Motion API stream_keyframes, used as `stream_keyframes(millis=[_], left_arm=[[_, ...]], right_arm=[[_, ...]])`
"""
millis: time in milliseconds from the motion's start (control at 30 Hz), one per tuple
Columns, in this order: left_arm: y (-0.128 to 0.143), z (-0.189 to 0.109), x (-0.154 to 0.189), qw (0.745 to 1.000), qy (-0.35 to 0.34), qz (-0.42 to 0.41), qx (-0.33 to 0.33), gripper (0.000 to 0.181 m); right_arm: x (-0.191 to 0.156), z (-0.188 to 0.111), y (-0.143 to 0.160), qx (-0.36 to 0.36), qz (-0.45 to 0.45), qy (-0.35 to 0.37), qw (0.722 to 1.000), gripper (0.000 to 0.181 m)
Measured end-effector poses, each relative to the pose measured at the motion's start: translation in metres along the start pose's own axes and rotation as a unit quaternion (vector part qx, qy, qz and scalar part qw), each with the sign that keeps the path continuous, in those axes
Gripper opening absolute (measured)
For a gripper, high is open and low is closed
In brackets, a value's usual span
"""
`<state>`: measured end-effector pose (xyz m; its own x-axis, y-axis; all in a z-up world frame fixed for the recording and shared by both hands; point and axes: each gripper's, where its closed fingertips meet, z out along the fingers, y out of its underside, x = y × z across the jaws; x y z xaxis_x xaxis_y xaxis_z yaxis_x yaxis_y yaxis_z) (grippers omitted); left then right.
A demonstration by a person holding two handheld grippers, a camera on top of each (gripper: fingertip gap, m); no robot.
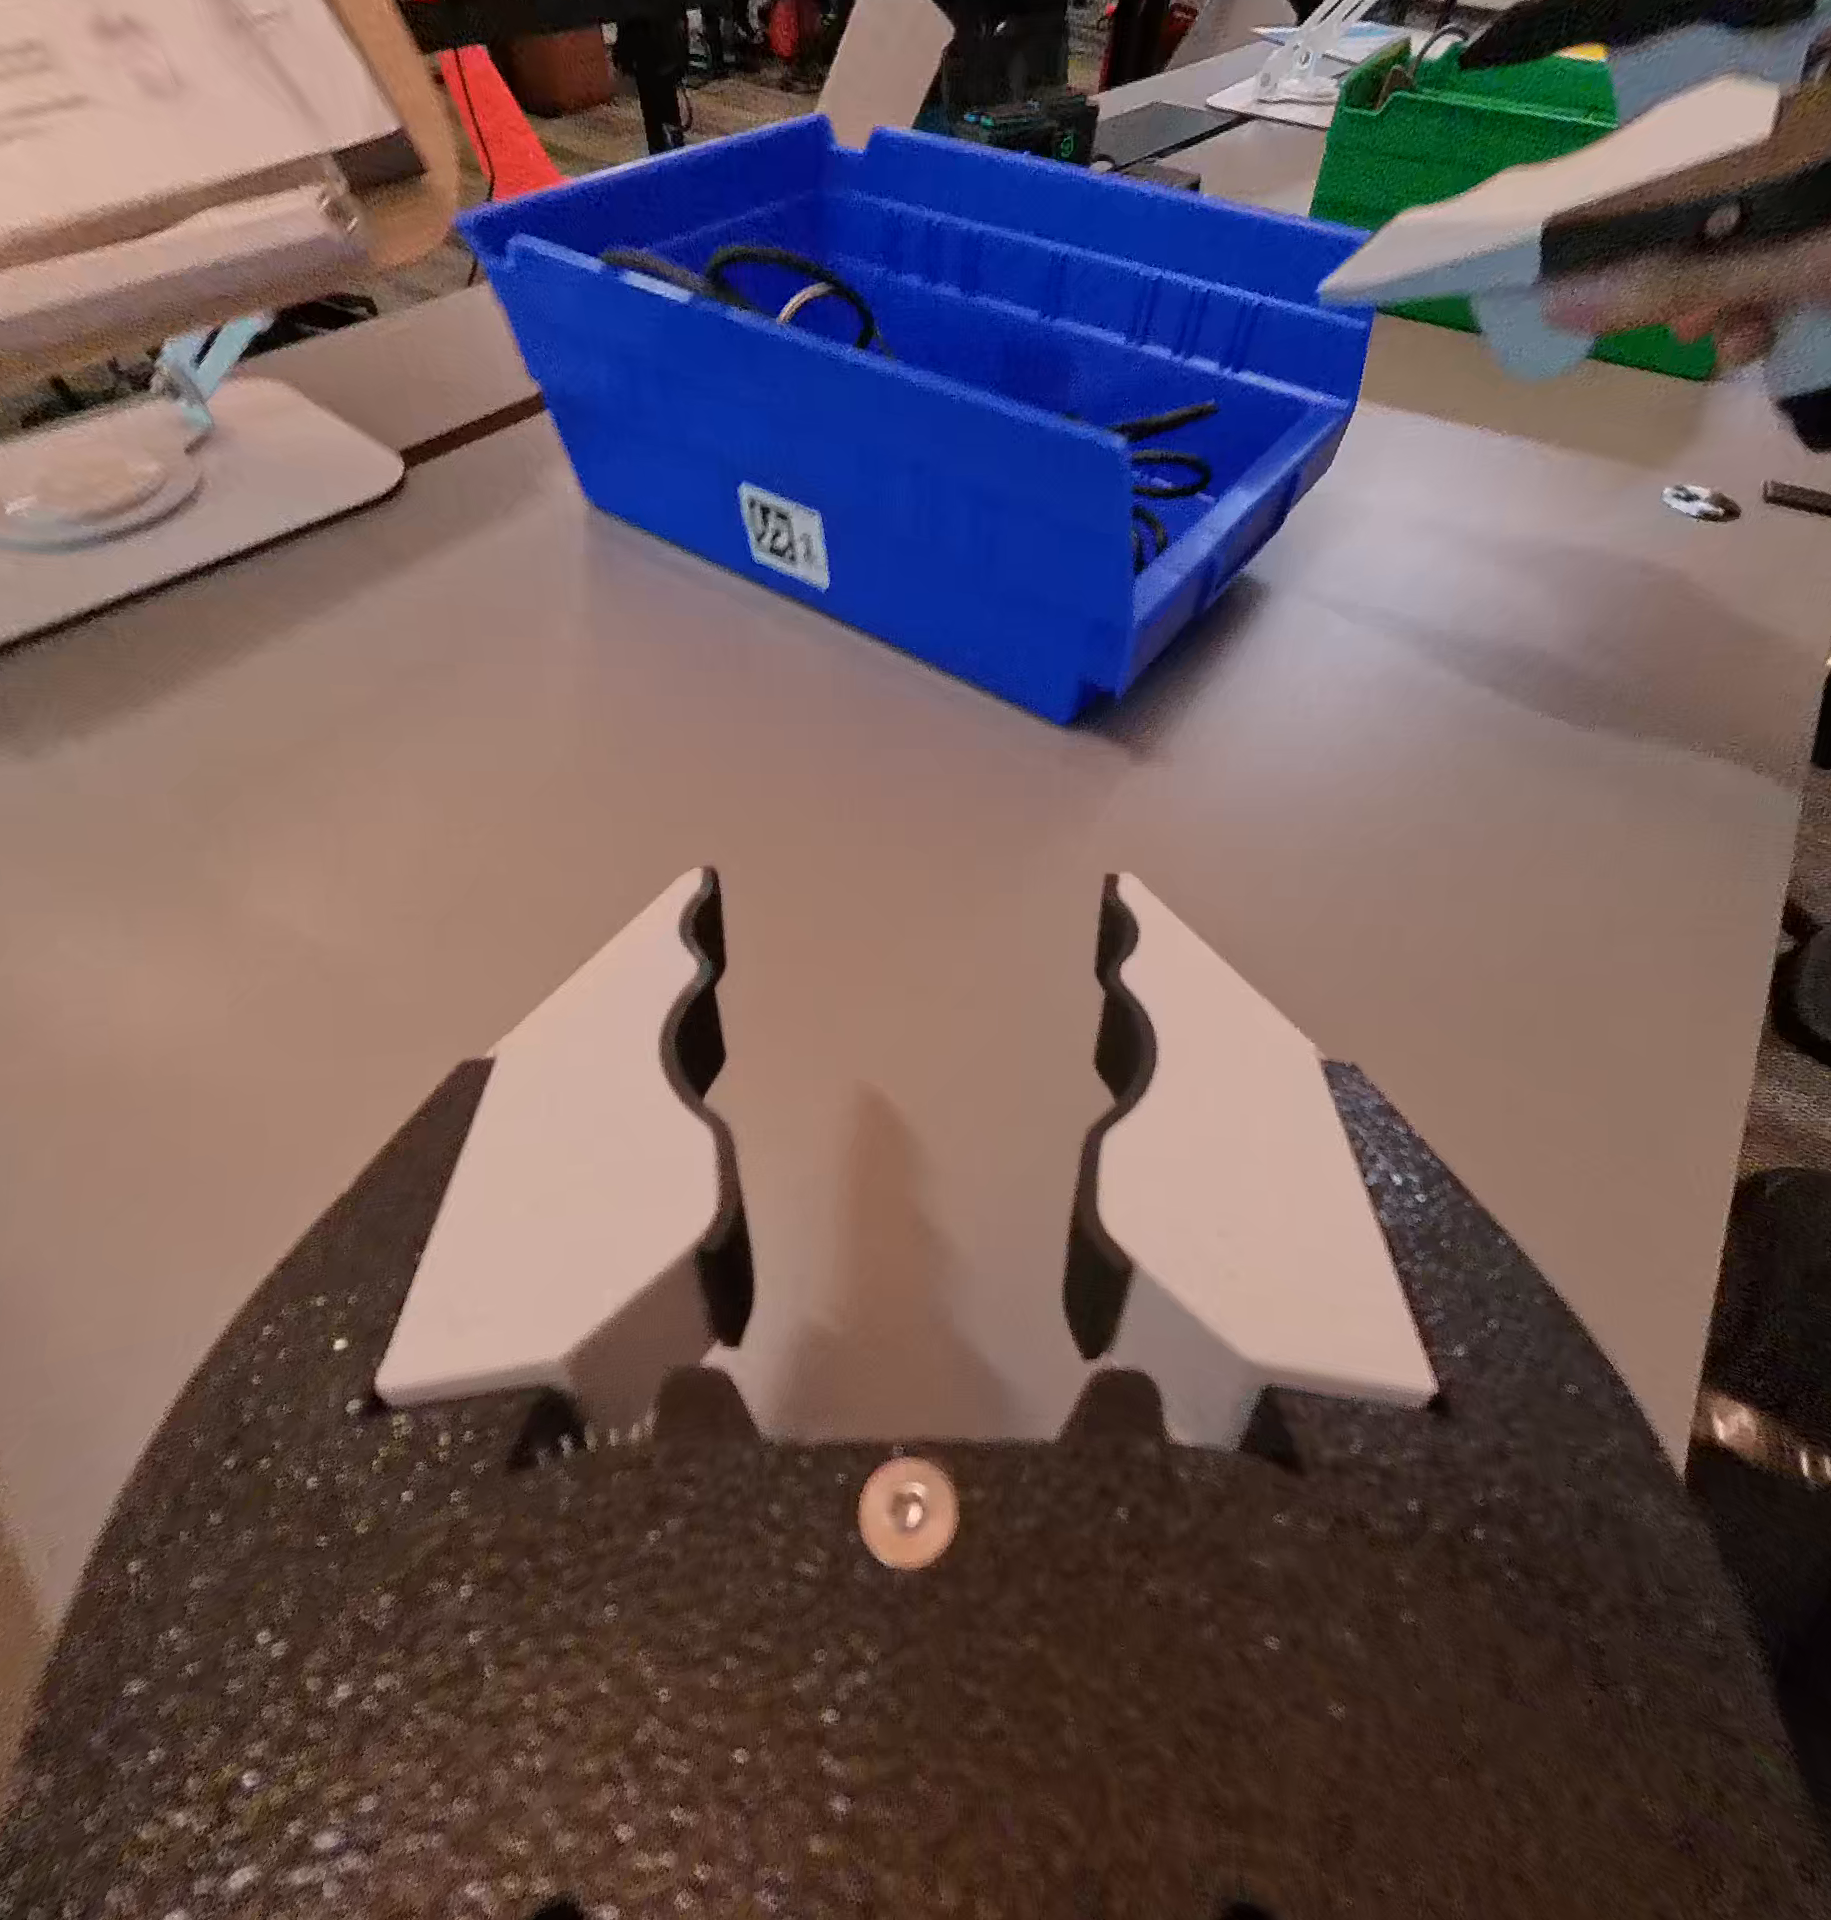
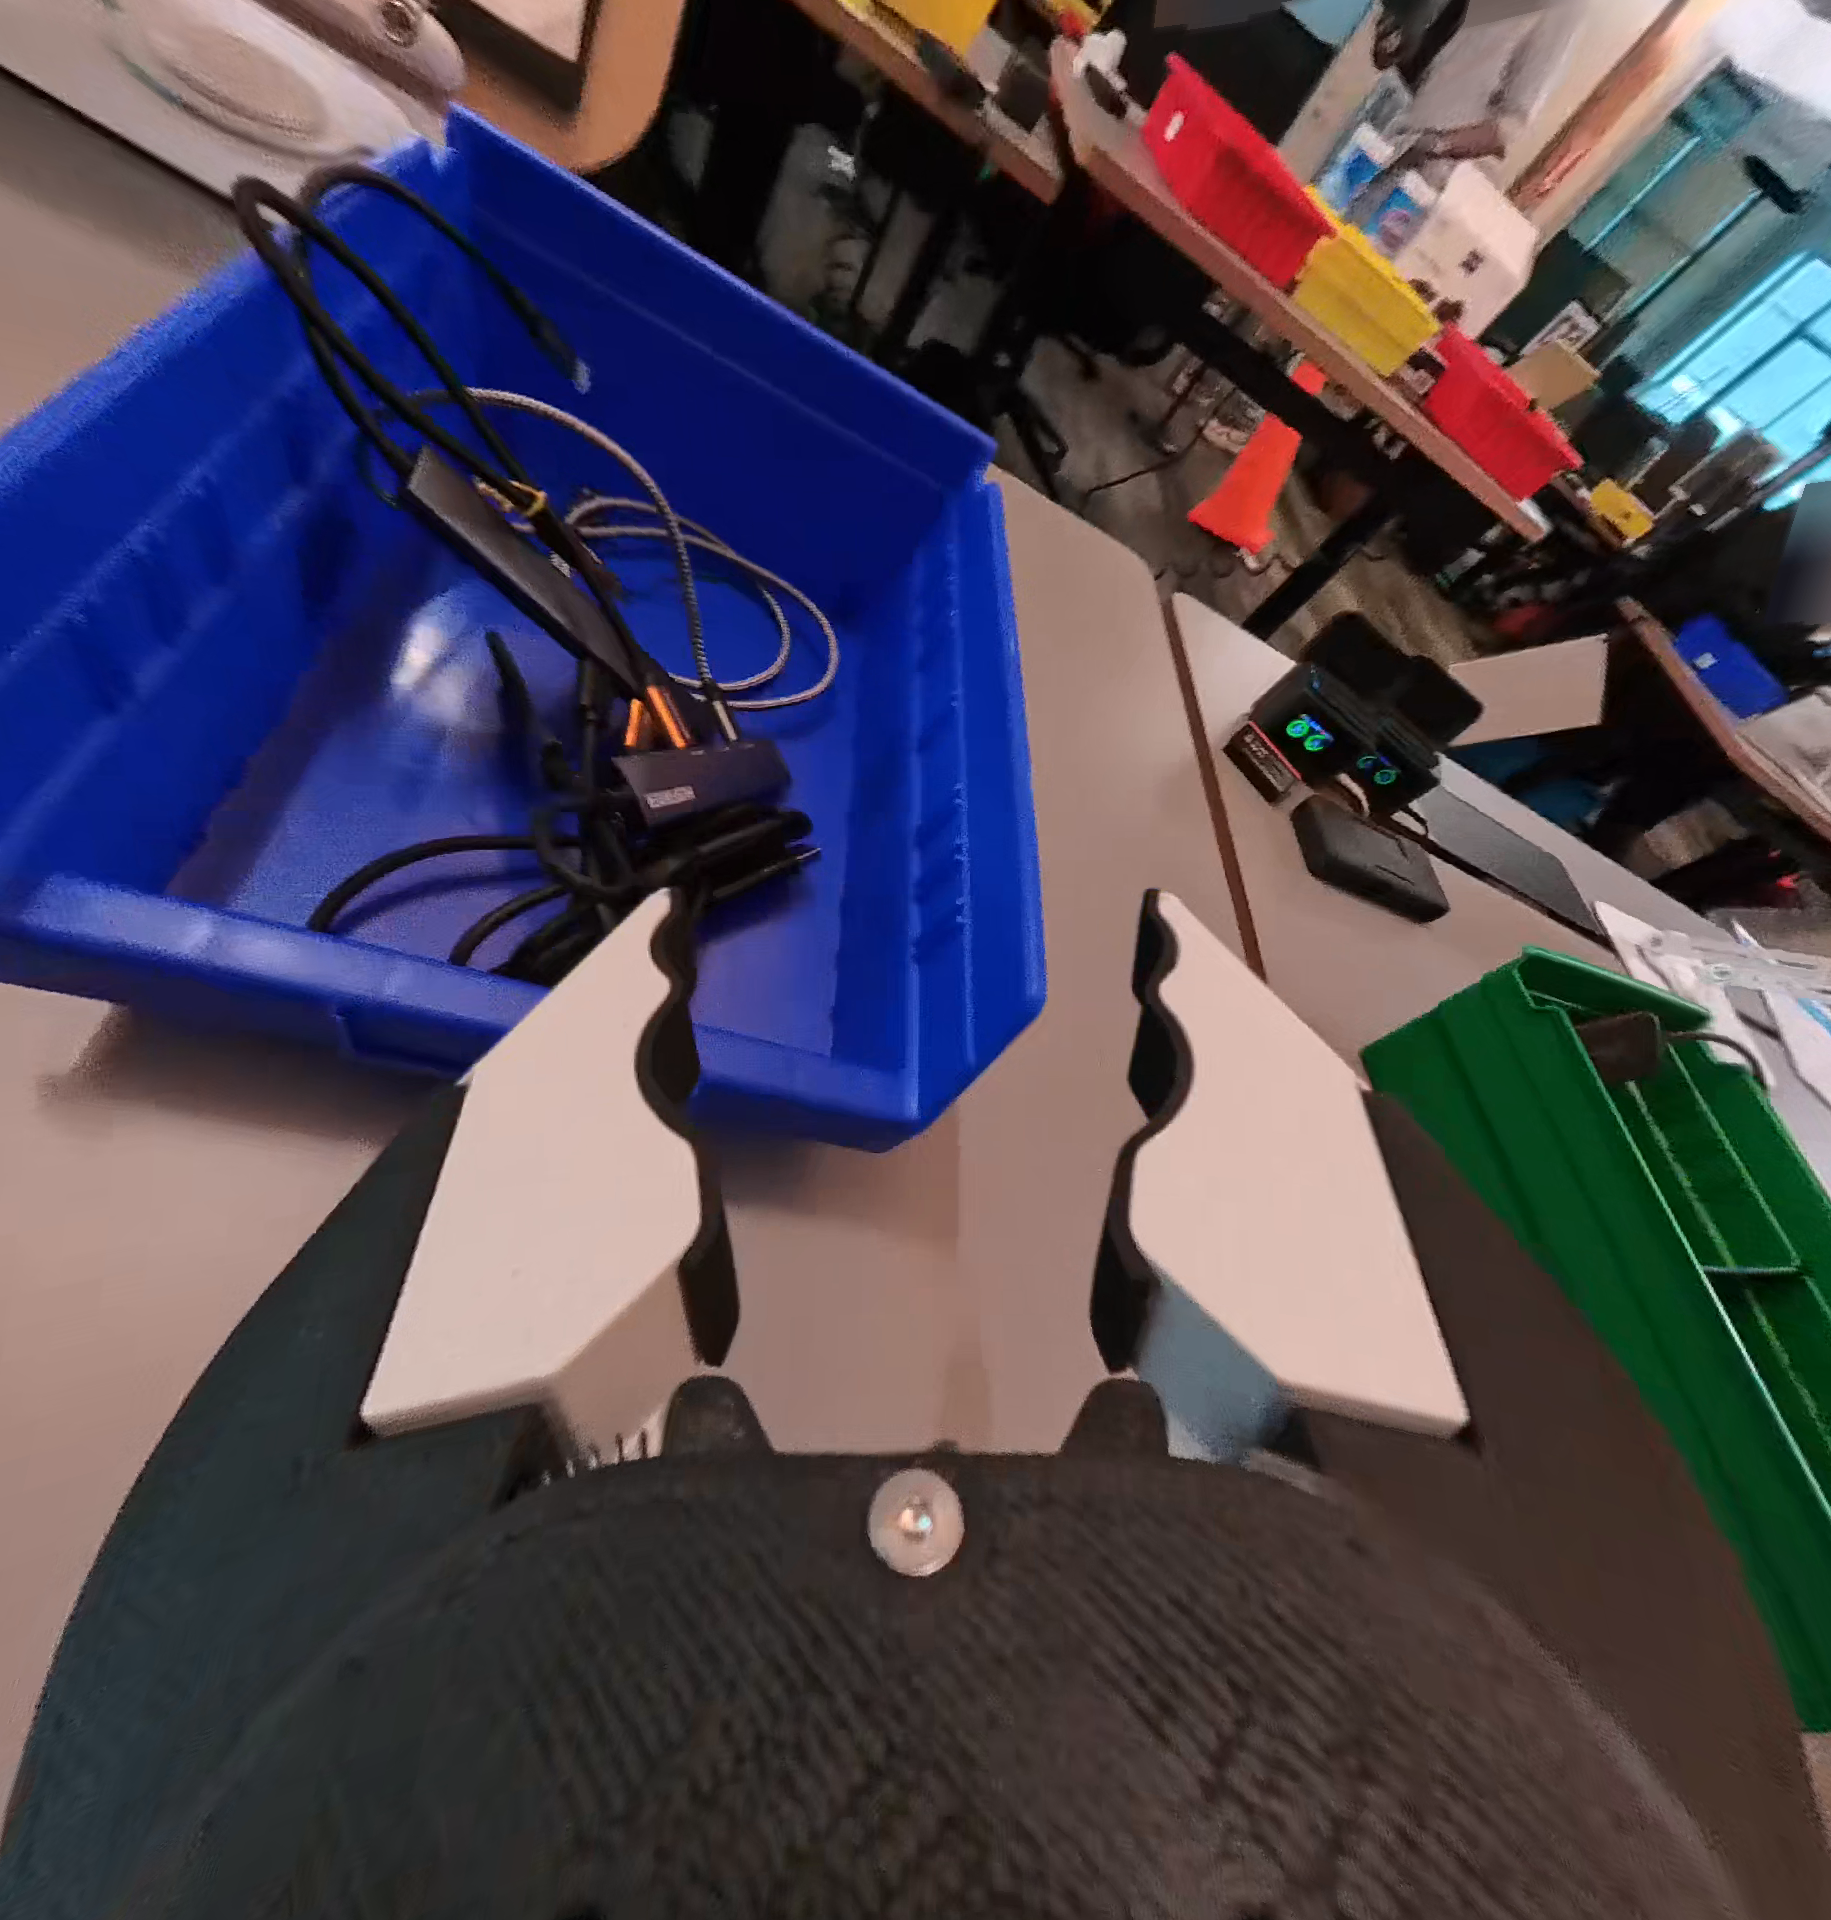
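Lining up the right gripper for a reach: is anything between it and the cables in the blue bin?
Only the bin's own wall. The right gripper, open and empty, hangs above the blue bin's near corner; the tangled cables lie just ahead inside, uncovered. The green bin sits off to the side.

Blue bin [image 2: 921, 727] — moulded plastic, ribbed walls, slight sheen. Table [image 1: 475, 831]: smooth matt laminate. One cable [image 2: 786, 644] braided, metallic-looking; the others smooth black. Left gripper [image 1: 911, 1039] fingers [image 1: 578, 1174] matt grey — mount speckled, rough black. Green bin [image 2: 1669, 1247]: glossy plastic.
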<state>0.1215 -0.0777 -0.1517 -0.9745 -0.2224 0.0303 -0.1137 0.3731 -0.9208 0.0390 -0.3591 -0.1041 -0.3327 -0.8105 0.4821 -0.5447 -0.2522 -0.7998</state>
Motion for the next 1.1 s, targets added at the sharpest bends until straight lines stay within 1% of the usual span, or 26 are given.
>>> stream_keyframes(millis=[33,100,133,200,300,400,500,533,567,600,633,700,733,800,867,967,1033,1100], left_arm=[[-0.010,0.011,0.008,1.000,-0.001,0.005,0.001,0.074],[-0.032,0.036,0.026,1.000,0.005,0.004,0.014,0.077],[-0.042,0.050,0.035,1.000,0.010,0.003,0.019,0.077],[-0.057,0.079,0.046,1.000,0.004,0.007,0.023,0.080],[-0.071,0.118,0.047,0.999,-0.038,0.013,0.016,0.084],[-0.072,0.146,0.047,0.997,-0.074,0.007,-0.007,0.088],[-0.063,0.166,0.044,0.994,-0.101,0.017,-0.038,0.087],[-0.058,0.171,0.039,0.992,-0.115,0.027,-0.050,0.082],[-0.053,0.173,0.031,0.988,-0.134,0.043,-0.060,0.072],[-0.050,0.175,0.027,0.987,-0.138,0.058,-0.065,0.066],[-0.049,0.175,0.025,0.988,-0.131,0.059,-0.056,0.062],[-0.049,0.165,0.014,0.990,-0.132,0.041,-0.042,0.031],[-0.048,0.159,0.003,0.988,-0.144,0.047,-0.037,0.022],[-0.044,0.141,-0.019,0.982,-0.172,0.066,-0.030,0.010],[-0.037,0.123,-0.034,0.985,-0.163,0.055,-0.019,0.006],[-0.022,0.086,-0.045,0.991,-0.126,0.036,-0.005,0.005],[-0.010,0.055,-0.048,0.992,-0.113,0.049,0.002,0.005],[0.004,0.022,-0.051,0.993,-0.109,0.052,0.005,0.005]], right_arm=[[0.001,0.001,0.000,0.007,-0.006,0.004,1.000,0.087],[0.011,0.001,0.005,-0.010,-0.014,0.021,1.000,0.102],[0.020,0.000,0.006,-0.013,-0.005,0.040,0.999,0.104],[0.027,-0.004,0.005,0.001,0.007,0.048,0.999,0.104],[0.030,-0.006,0.009,0.003,0.022,0.037,0.999,0.105],[0.035,-0.009,0.010,0.009,0.031,0.039,0.999,0.104],[0.035,-0.010,0.007,0.016,0.041,0.032,0.999,0.103],[0.034,-0.011,0.007,0.017,0.042,0.029,0.999,0.103],[0.033,-0.011,0.006,0.019,0.041,0.027,0.999,0.103],[0.032,-0.011,0.005,0.020,0.040,0.026,0.999,0.103],[0.031,-0.011,0.004,0.022,0.038,0.024,0.999,0.103],[0.029,-0.013,0.001,0.029,0.039,0.020,0.999,0.103],[0.029,-0.014,-0.001,0.033,0.042,0.016,0.998,0.102],[0.026,-0.017,-0.007,0.047,0.048,0.006,0.998,0.101],[0.022,-0.021,-0.015,0.065,0.057,-0.008,0.996,0.100],[0.007,-0.029,-0.031,0.092,0.063,-0.040,0.993,0.100],[-0.013,-0.037,-0.046,0.112,0.063,-0.078,0.989,0.101],[-0.046,-0.051,-0.069,0.140,0.065,-0.138,0.978,0.103]])
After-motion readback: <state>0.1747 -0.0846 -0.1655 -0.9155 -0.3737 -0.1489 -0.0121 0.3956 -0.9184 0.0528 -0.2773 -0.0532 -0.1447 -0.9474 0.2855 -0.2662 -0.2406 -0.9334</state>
